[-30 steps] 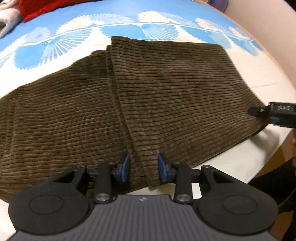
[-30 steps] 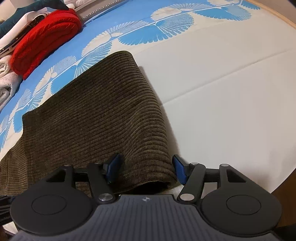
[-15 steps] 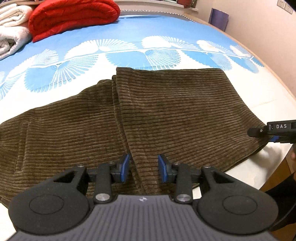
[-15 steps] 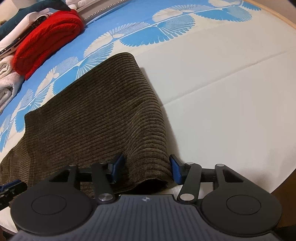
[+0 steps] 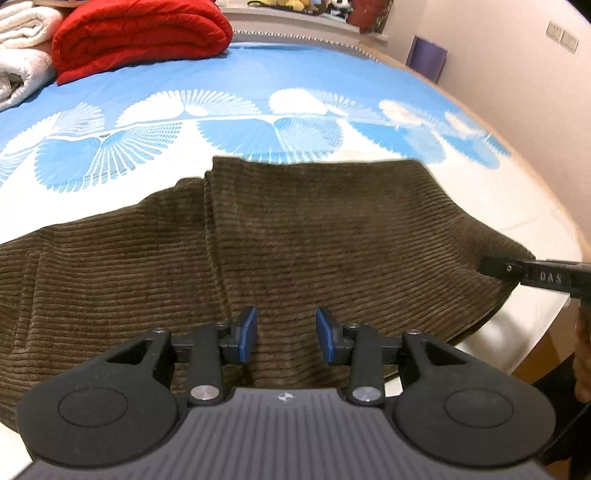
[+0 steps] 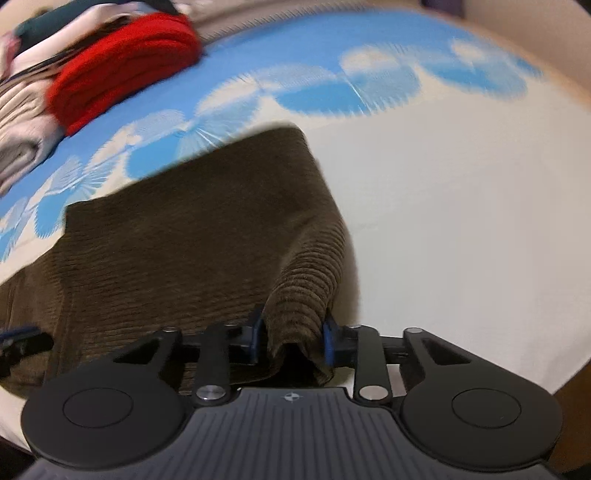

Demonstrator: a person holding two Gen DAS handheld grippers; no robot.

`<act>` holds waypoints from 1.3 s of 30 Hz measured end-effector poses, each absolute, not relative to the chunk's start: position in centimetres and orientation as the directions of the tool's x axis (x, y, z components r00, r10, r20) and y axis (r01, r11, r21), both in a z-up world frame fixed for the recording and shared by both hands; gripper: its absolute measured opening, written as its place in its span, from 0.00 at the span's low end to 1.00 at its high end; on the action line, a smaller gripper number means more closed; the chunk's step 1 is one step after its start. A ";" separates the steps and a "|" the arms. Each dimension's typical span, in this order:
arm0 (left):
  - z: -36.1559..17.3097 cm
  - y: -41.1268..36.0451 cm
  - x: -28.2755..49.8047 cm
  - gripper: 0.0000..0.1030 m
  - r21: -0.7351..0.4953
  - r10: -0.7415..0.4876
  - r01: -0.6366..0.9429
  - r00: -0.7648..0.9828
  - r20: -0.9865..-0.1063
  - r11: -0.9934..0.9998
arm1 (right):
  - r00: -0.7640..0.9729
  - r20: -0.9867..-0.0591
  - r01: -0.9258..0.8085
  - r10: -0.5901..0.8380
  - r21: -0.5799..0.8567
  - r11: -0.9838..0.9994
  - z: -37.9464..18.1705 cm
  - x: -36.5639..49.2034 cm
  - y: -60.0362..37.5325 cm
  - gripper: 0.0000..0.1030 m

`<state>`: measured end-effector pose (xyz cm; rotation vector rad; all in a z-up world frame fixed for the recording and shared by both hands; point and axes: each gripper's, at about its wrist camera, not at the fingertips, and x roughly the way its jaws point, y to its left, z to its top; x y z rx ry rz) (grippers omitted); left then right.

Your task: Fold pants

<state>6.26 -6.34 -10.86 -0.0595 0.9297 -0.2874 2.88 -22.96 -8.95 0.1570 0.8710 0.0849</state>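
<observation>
Right now: brown corduroy pants (image 5: 332, 240) lie spread across the near part of the bed (image 5: 258, 81), over the white-and-blue fan-print cover, near edge running along the bed's near side.

Right gripper (image 6: 291, 341): its jaws have just been closing and the blue fingers (image 6: 330, 345) now pinch a bunched corner of the pants between them. Cloth rises in a ridge straight out of the grip, so that corner is lifted off the cover; bare white sheet lies to the right of it. Right wrist view is motion-blurred, detail beyond the grip is soft.

Left gripper (image 5: 284, 334): fingers (image 5: 246, 334) at a narrow-to-medium gap, sitting over the near edge of the pants by the lengthwise fold line. Fabric is visible between the pads, but I can't tell whether they press on it; no bunching or lifted cloth there, it looks flat.

From the left wrist view, the right gripper's tip shows at the right edge, on the pants' far-right corner, cloth pulled up toward it. A bit of the person's hand (image 5: 581, 354) shows below it at the frame edge.

Pants layout: one layer overlaps another with a seam running from the far edge toward the left gripper; left portion extends out of frame.

Background: folded red blanket (image 5: 140, 35) and white towels (image 5: 22, 40) stacked at the far left of the bed, well apart from the pants. Wall and wooden bed edge on the right.
</observation>
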 end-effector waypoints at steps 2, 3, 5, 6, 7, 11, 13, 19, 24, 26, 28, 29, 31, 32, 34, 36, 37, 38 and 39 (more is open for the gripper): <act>-9.5 -6.3 6.6 0.39 -0.215 -0.298 0.210 0.562 -0.771 0.954 | 0.710 -0.687 -0.114 0.154 0.104 0.988 -6.8 1.9 -21.0 0.25; -8.3 -6.1 6.9 0.40 -0.259 -0.336 0.215 0.563 -0.755 0.942 | 0.741 -0.649 -0.169 0.171 0.067 0.983 -5.8 1.2 -19.9 0.25; -5.6 -6.3 7.3 0.53 -0.289 -0.401 0.280 0.573 -0.715 0.915 | 0.785 -0.576 -0.279 0.227 -0.001 0.960 -4.2 -0.1 -17.6 0.25; -3.9 -6.4 7.6 0.56 -0.271 -0.414 0.319 0.594 -0.690 0.908 | 0.797 -0.549 -0.325 0.254 -0.036 0.945 -3.7 -0.8 -16.5 0.25; -2.6 -6.5 7.9 0.61 -0.255 -0.420 0.342 0.612 -0.670 0.904 | 0.802 -0.529 -0.368 0.277 -0.073 0.927 -3.4 -1.4 -15.5 0.25; -0.2 -7.3 10.4 0.79 -0.305 -0.516 0.428 0.569 -0.641 0.851 | 0.800 -0.487 -0.483 0.350 -0.177 0.858 -2.9 -3.0 -12.1 0.25; -0.8 -7.9 12.2 0.80 -0.374 -0.571 0.441 0.509 -0.644 0.815 | 0.794 -0.476 -0.521 0.378 -0.212 0.827 -2.9 -3.4 -10.8 0.24; -3.6 -9.8 15.2 0.77 -0.370 -0.523 0.382 0.471 -0.711 0.847 | 0.741 -0.491 -0.642 0.458 -0.317 0.698 -3.8 -4.7 -7.2 0.24; -5.8 -9.5 17.2 0.26 -0.232 -0.351 0.291 0.476 -0.806 0.928 | 0.692 -0.504 -0.709 0.517 -0.340 0.618 -4.2 -5.1 -5.1 0.24; -6.1 -8.3 17.9 0.18 -0.224 -0.314 0.239 0.466 -0.827 0.945 | 0.686 -0.515 -0.710 0.513 -0.324 0.625 -4.1 -4.6 -4.9 0.25; -5.9 -7.2 17.7 0.18 -0.206 -0.295 0.232 0.479 -0.827 0.951 | 0.683 -0.510 -0.713 0.523 -0.310 0.629 -3.8 -4.3 -4.9 0.26; -5.7 -6.6 17.5 0.18 -0.178 -0.282 0.248 0.490 -0.825 0.952 | 0.682 -0.501 -0.717 0.533 -0.315 0.621 -3.7 -4.7 -4.7 0.28; -5.2 -4.9 16.9 0.18 -0.184 -0.280 0.235 0.497 -0.821 0.954 | 0.665 -0.483 -0.740 0.569 -0.322 0.590 -3.2 -5.3 -4.6 0.35; -5.0 -4.0 16.6 0.18 -0.181 -0.276 0.231 0.505 -0.818 0.956 | 0.645 -0.468 -0.760 0.604 -0.309 0.572 -2.8 -5.6 -4.6 0.38; -4.6 -1.6 15.7 0.18 -0.180 -0.264 0.207 0.517 -0.814 0.962 | 0.607 -0.433 -0.792 0.666 -0.263 0.551 -1.9 -6.9 -4.6 0.48; -4.1 1.4 14.8 0.18 -0.196 -0.260 0.176 0.525 -0.810 0.965 | 0.575 -0.402 -0.815 0.712 -0.209 0.540 -0.9 -7.2 -4.6 0.50; -4.0 2.9 14.6 0.18 -0.199 -0.253 0.158 0.533 -0.807 0.967 | 0.556 -0.387 -0.827 0.735 -0.173 0.535 -0.3 -7.2 -4.5 0.52; -3.8 4.3 14.3 0.18 -0.191 -0.233 0.133 0.545 -0.805 0.972 | 0.534 -0.370 -0.839 0.760 -0.124 0.530 0.2 -7.0 -4.6 0.54; -3.7 6.0 13.9 0.18 -0.174 -0.200 0.100 0.559 -0.804 0.980 | 0.522 -0.353 -0.844 0.776 -0.084 0.530 0.6 -6.7 -4.7 0.56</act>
